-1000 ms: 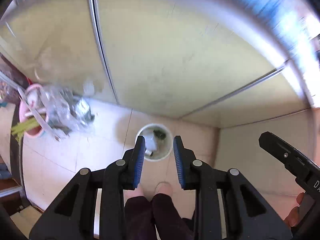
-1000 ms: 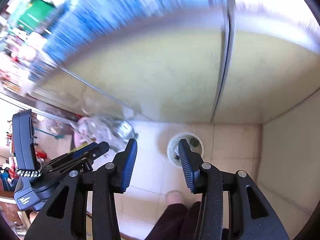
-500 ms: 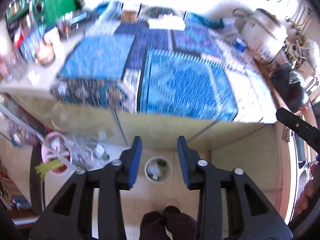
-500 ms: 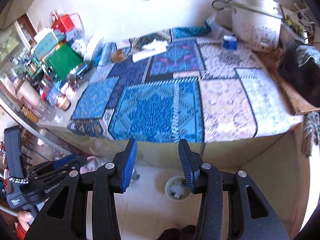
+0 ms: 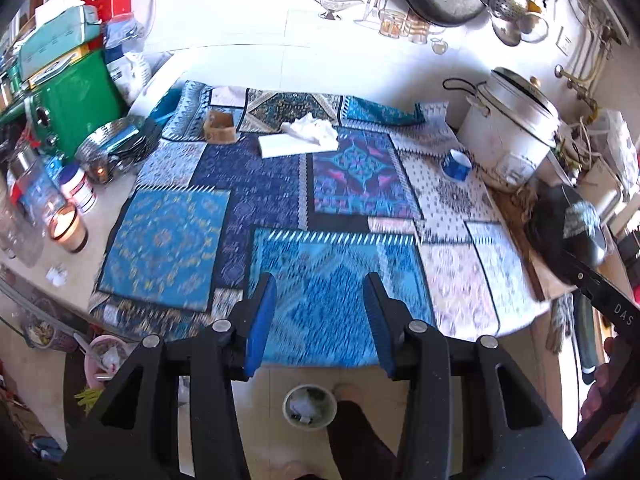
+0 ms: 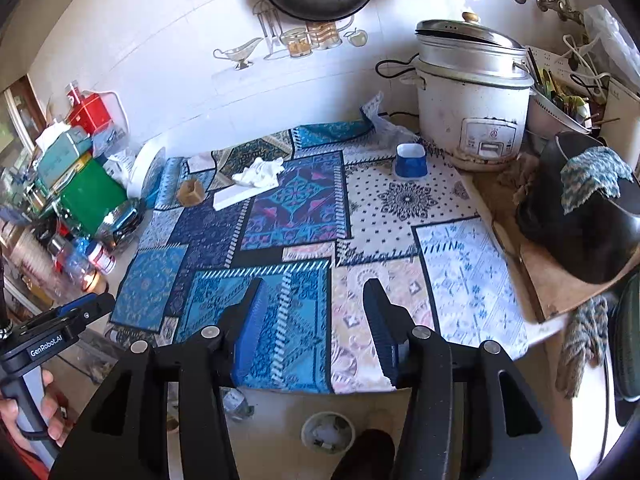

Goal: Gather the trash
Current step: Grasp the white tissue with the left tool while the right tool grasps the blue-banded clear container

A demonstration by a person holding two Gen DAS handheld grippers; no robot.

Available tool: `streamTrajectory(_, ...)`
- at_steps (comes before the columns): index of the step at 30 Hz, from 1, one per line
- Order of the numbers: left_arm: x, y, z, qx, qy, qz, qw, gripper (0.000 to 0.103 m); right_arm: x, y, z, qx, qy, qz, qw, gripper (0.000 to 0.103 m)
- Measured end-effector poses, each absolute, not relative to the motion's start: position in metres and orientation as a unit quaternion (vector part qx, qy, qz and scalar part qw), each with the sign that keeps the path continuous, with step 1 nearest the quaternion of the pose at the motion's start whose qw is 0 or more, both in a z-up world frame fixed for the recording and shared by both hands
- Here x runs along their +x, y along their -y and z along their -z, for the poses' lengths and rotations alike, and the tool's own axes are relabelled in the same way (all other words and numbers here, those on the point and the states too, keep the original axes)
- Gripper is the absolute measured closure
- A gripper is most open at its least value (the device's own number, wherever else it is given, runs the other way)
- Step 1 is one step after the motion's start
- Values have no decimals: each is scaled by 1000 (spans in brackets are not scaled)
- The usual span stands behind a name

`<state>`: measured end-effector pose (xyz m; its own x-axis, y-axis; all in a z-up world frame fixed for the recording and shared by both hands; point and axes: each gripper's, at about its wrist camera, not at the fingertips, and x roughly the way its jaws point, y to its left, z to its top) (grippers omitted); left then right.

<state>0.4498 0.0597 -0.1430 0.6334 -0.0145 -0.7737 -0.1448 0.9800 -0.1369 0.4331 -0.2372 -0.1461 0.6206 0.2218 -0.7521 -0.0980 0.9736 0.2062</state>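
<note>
A crumpled white tissue (image 5: 309, 129) lies on a white flat box (image 5: 280, 145) at the back of the patterned cloth; it also shows in the right wrist view (image 6: 258, 172). A small brown cardboard box (image 5: 219, 125) sits left of it, also in the right wrist view (image 6: 191, 193). A blue cup (image 5: 457, 164) stands near the rice cooker, also in the right wrist view (image 6: 410, 161). A white trash bin (image 5: 309, 405) holding trash stands on the floor below, also in the right wrist view (image 6: 328, 432). My left gripper (image 5: 320, 300) and right gripper (image 6: 314, 304) are open and empty above the counter's front edge.
A white rice cooker (image 6: 472, 104) stands at the back right, a black pot with a cloth (image 6: 588, 208) at the right. Jars, a candle (image 5: 68, 232) and a green box (image 5: 68, 108) crowd the left. A pink bucket (image 5: 102, 364) stands on the floor.
Both grippers have risen from looking down at the floor bin and cabinet front to looking over the countertop. Both stay open and empty.
</note>
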Motion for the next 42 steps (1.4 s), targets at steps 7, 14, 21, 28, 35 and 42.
streamTrajectory(7, 548, -63, 138, -116, -429, -68, 893, 58, 518, 286, 148, 62, -440, -70, 893, 56)
streamTrajectory(14, 630, -89, 145, -163, -431, -80, 884, 58, 589, 314, 174, 72, -472, -44, 877, 56)
streamTrajectory(21, 714, -129, 176, -160, -454, -70, 874, 58, 641, 317, 204, 90, -491, 6, 867, 49)
streamTrajectory(28, 799, -165, 235, -198, -513, -13, 835, 58, 692, 313, 243, 122, -508, 78, 849, 47)
streamTrajectory(35, 844, -167, 279, -206, -532, -14, 821, 58, 737, 321, 277, 139, -525, 115, 832, 47)
streamTrajectory(42, 860, -169, 296, -220, -534, -41, 815, 77, 749, 324, 291, 124, -537, 120, 826, 40)
